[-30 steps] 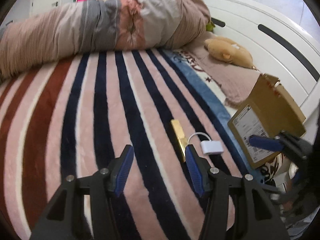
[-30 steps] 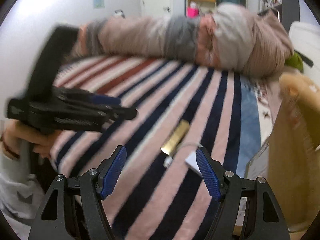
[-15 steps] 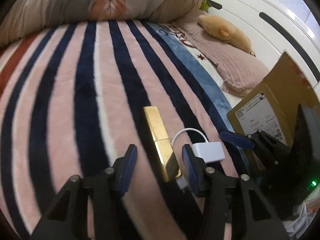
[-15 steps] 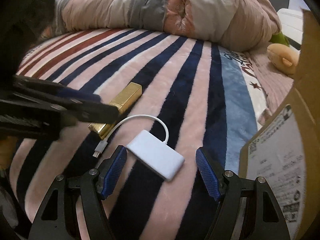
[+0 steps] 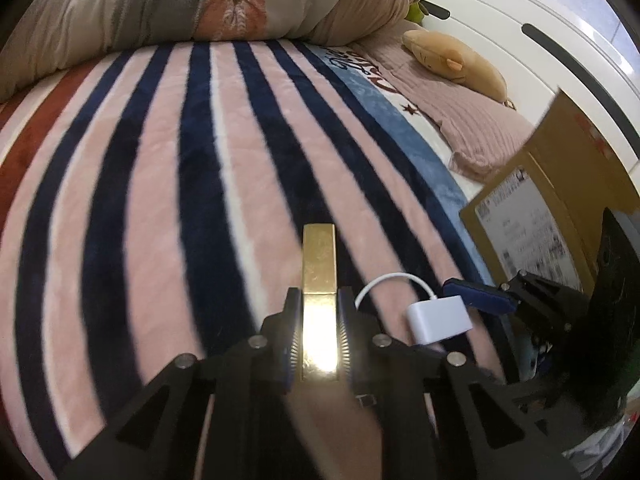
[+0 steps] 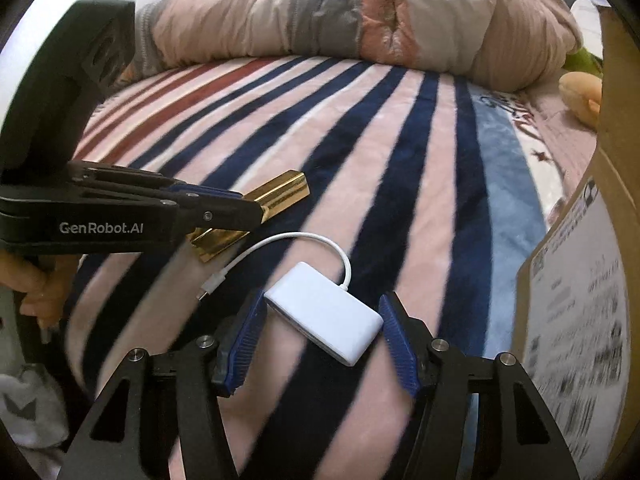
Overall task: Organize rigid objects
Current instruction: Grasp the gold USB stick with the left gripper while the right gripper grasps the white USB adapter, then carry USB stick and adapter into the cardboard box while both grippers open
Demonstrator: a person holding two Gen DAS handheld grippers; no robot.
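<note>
Striped plush blanket (image 5: 168, 184) in pink, navy and rust bands is covering the bed, with a rolled beige-and-grey quilt (image 5: 224, 4) lying across it at 12 o'clock. On the blanket, a slim rectangular gold metallic bar (image 5: 319, 268) with a mirror-bright finish and a fine seam across its body is sitting lengthwise between the blue-padded fingers of the left gripper (image 5: 319, 300), whose jaws are pinching its near end from both sides while glare is washing out the clamped part. From the right wrist view the same bar (image 6: 280, 194) is poking out past the black left gripper (image 6: 256, 210) at 10 o'clock. Just beside the bar, at about 3 o'clock from it in the left view, a flat white plastic adapter hub (image 5: 439, 319) with a thin looping white cable is resting on the blanket. The right gripper (image 6: 322, 322) is straddling that hub (image 6: 324, 316), jaws spread, the pads standing right at its two ends. A brown cardboard box with a printed white label (image 6: 580, 320) is standing at 3 o'clock. A tan plush toy (image 5: 456, 64) is lying at 1 o'clock.
</note>
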